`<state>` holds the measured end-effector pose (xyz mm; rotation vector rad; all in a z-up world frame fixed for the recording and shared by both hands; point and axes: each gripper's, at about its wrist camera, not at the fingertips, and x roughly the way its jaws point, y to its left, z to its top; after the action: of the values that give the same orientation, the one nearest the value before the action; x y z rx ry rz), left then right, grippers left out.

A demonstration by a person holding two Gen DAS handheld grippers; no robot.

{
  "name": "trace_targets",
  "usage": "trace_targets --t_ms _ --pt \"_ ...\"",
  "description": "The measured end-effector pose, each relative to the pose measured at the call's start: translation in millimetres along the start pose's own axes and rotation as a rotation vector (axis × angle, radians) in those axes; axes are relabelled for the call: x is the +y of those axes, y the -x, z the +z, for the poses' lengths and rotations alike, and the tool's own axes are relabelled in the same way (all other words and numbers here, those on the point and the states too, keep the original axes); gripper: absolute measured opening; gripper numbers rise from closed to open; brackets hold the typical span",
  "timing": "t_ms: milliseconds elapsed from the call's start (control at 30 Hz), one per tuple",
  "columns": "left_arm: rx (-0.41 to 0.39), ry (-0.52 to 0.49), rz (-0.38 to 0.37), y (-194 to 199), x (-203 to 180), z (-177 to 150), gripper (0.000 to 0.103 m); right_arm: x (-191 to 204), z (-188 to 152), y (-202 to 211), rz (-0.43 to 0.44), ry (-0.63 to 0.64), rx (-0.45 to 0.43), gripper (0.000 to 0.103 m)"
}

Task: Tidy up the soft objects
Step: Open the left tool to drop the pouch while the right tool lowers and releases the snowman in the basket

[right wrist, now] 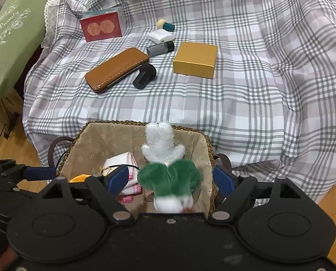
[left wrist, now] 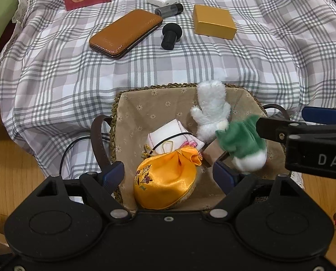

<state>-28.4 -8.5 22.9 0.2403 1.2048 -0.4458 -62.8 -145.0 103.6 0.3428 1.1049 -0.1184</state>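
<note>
Both tools are hanging released over the lined basket (left wrist: 131, 113), the left tool (left wrist: 168, 176) around the orange pouch (left wrist: 165, 180), the right tool (right wrist: 171, 179) around the plush toy (right wrist: 168, 167).

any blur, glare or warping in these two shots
Left wrist view: plush toy slightly smeared at its green part, shiny highlights on the orange satin pouch, checked cloth lines bow toward the edges. Right wrist view: same fisheye bowing, dark corners, toy's white bottom soft.
</note>
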Motion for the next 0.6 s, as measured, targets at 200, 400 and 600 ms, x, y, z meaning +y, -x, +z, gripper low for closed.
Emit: trace_targets --t_ms 200,400,600 --pt "0.01 0.001 0.001 -2 -1 1 0.082 -1 1 -4 -0.009 -0.009 0.012 0.082" --pt "0.025 0.005 -0.001 -4 -2 3 0.082 -4 2 -9 -0.016 -0.017 0.027 0.083" --pt "0.046 0.011 0.005 -9 -2 4 0.082 -6 4 -14 -0.016 -0.023 0.04 0.083"
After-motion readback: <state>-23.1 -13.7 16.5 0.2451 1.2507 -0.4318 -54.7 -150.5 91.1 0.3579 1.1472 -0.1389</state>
